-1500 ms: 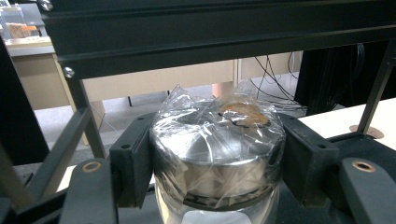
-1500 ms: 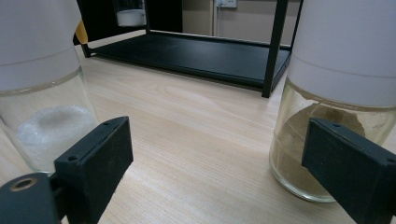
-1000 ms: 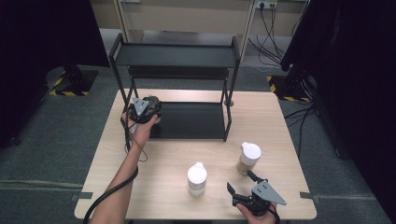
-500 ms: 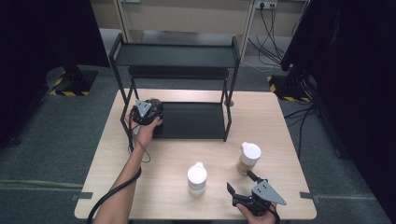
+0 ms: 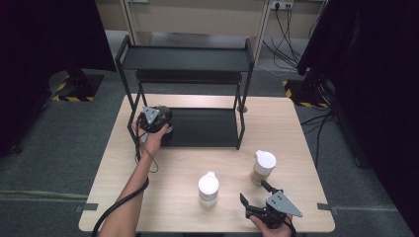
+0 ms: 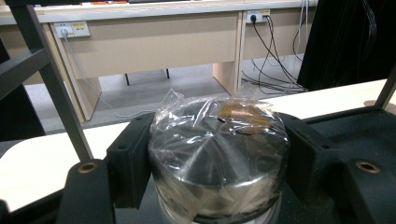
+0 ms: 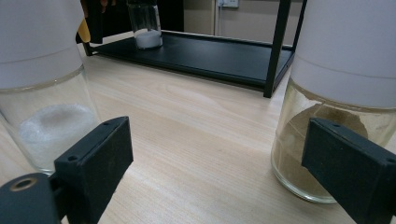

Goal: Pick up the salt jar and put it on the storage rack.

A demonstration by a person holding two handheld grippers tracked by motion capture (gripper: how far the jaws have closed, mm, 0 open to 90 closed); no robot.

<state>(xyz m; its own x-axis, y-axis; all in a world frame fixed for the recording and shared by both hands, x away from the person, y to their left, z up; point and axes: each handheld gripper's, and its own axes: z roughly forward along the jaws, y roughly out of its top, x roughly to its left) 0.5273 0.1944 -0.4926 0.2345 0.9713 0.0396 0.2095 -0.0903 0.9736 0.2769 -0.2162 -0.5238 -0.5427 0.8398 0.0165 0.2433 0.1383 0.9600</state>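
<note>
On the left end of the black rack's lower shelf (image 5: 207, 128) stands a glass jar (image 6: 219, 135) with a metal lid under crinkled clear wrap. My left gripper (image 5: 162, 123) is around that lid. Its jaws have just been opening a little, and both pads (image 6: 133, 163) still lie against the wrap. From the right gripper view the same jar (image 7: 145, 28) holds white powder. My right gripper (image 5: 253, 190) stands open near the table's front edge, nothing between its jaws, aimed at the gap between two white-lidded jars.
A jar of white powder (image 5: 208, 190) stands left of the right gripper and a jar of brown powder (image 5: 263, 167) to its right. The rack's upper shelf (image 5: 185, 59) overhangs the lower one. Rack posts (image 5: 240, 123) stand at the shelf's corners.
The left gripper with the jar has settled slightly lower at the shelf's left end. The right gripper has stayed where it was.
</note>
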